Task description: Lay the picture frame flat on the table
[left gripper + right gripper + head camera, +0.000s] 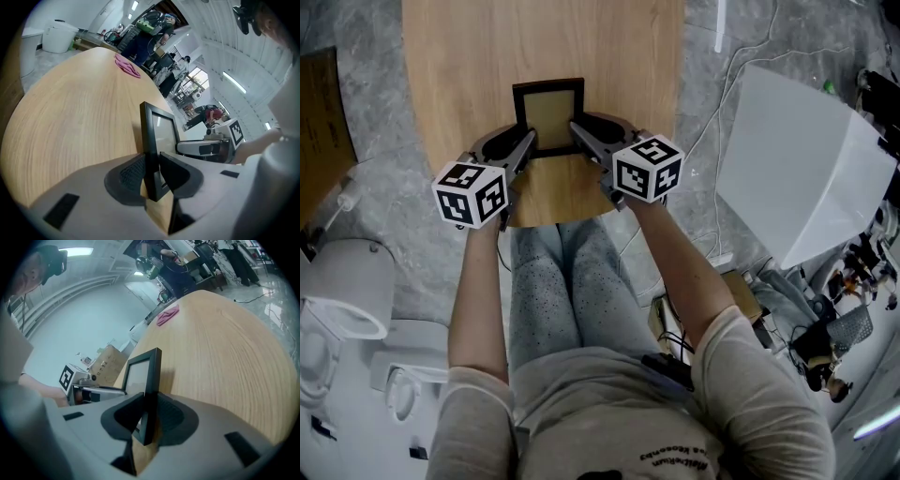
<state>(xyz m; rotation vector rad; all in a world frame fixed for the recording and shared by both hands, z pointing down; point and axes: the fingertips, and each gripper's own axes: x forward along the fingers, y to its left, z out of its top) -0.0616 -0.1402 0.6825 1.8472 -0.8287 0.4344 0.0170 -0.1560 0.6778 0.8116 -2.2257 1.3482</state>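
A small black picture frame [548, 117] with a tan panel stands on its lower edge on the wooden table [469, 66], close to the near edge. My left gripper [525, 142] holds its left side and my right gripper [579, 133] its right side. In the left gripper view the frame's edge [157, 136] runs up between the pads of the left gripper [152, 174], which touch it on both faces. The right gripper view shows the frame [143, 371] clamped the same way in the right gripper [149, 416]. The frame's bottom edge is hidden behind the jaws.
A pink thing [127, 65] lies far back on the table. A large white box [806, 169] stands right of the table, with cables on the floor by it. White toilets [347, 291] and a cardboard box [319, 122] are at the left. My legs are under the near edge.
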